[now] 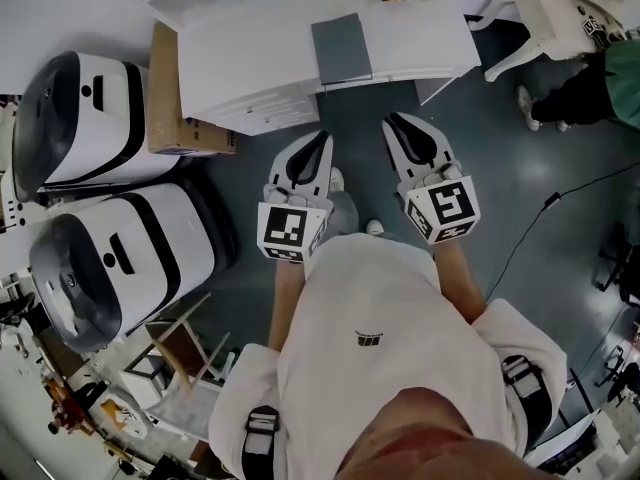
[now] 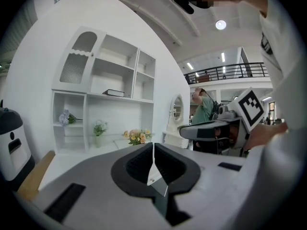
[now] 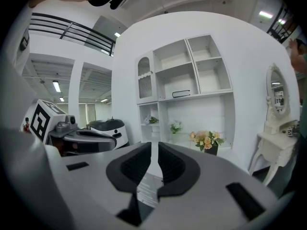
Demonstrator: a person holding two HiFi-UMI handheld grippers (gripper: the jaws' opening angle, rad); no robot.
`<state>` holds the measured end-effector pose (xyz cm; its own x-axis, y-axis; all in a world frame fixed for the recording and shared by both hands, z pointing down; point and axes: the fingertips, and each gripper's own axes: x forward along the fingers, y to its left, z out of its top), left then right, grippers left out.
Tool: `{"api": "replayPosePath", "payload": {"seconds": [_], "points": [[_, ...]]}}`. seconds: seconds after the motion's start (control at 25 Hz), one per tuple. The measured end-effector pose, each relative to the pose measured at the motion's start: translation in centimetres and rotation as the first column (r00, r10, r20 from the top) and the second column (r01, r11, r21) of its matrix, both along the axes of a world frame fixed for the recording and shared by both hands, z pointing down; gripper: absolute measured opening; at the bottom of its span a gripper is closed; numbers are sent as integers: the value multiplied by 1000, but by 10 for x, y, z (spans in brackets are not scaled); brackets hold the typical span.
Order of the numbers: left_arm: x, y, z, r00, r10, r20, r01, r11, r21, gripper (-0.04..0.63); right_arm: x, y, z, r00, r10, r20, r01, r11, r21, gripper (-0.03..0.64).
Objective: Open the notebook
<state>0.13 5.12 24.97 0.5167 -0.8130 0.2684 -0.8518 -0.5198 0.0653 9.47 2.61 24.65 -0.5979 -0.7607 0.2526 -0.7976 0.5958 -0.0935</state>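
The task has not begun; I read this as the approach step. The left gripper (image 1: pixel 320 140) and right gripper (image 1: pixel 398 122) hang side by side at waist height, both empty. The left's jaws are pressed together, and the right's leave only a thin slit.

The notebook (image 1: pixel 341 48) lies closed and flat ahead of both tips, well apart from them, at the near edge of a white desk (image 1: pixel 250 58). It is a thin rectangle with a matte grey-blue cover that looks smooth and probably stiff. Which side is the spine cannot be told.

Next, I judge, 1 gripper must reach forward, part its jaws and catch the cover's free edge.
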Motion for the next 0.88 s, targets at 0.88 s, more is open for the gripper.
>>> {"api": "replayPosePath", "payload": {"seconds": [0.88], "points": [[-52, -104, 59, 981, 192, -22, -194, 977, -93, 0, -52, -91, 58, 985, 157, -75, -163, 983, -88, 31]]}}
